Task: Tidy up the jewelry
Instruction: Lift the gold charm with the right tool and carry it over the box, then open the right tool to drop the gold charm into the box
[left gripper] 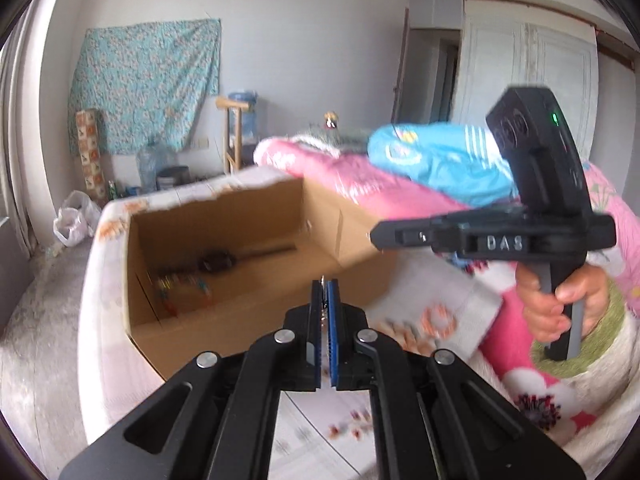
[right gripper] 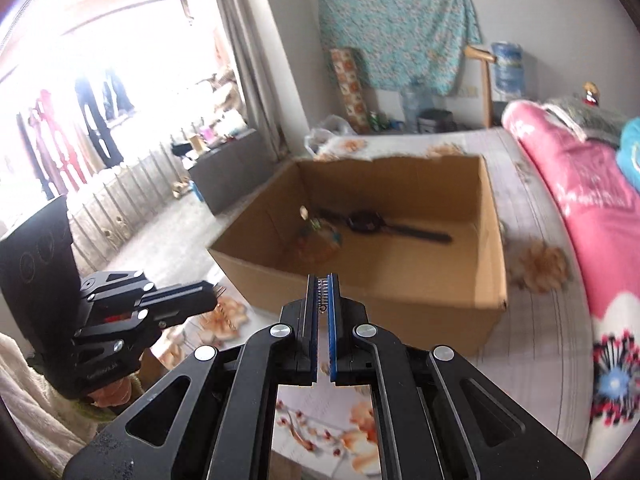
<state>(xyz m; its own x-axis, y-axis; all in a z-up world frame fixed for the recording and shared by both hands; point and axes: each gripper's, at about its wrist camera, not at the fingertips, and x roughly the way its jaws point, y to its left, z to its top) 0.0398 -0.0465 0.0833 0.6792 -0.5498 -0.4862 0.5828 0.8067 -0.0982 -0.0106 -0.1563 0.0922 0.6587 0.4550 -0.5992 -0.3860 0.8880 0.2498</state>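
- Your left gripper (left gripper: pixel 326 292) is clamped on a small metal piece of jewelry (left gripper: pixel 323 282), near the cardboard box (left gripper: pixel 224 280).
- Your right gripper (right gripper: pixel 323 288) pinches a thin metal chain (right gripper: pixel 321 292).
- A watch (right gripper: pixel 366 222) and colourful beads (right gripper: pixel 320 236) lie inside the box on the bed (right gripper: pixel 532 320).

The only writing that reads clearly is the raised lettering "DAS" on the side of the right gripper (left gripper: pixel 374 236), seen in the left wrist view on the black crossbar behind its fingers, just above the hand (left gripper: pixel 560 304) that grips its handle. In the right wrist view, the left gripper (right gripper: pixel 214 294) carries a small pale line of print low on its body, well behind its fingers, but it is too blurred to make out.
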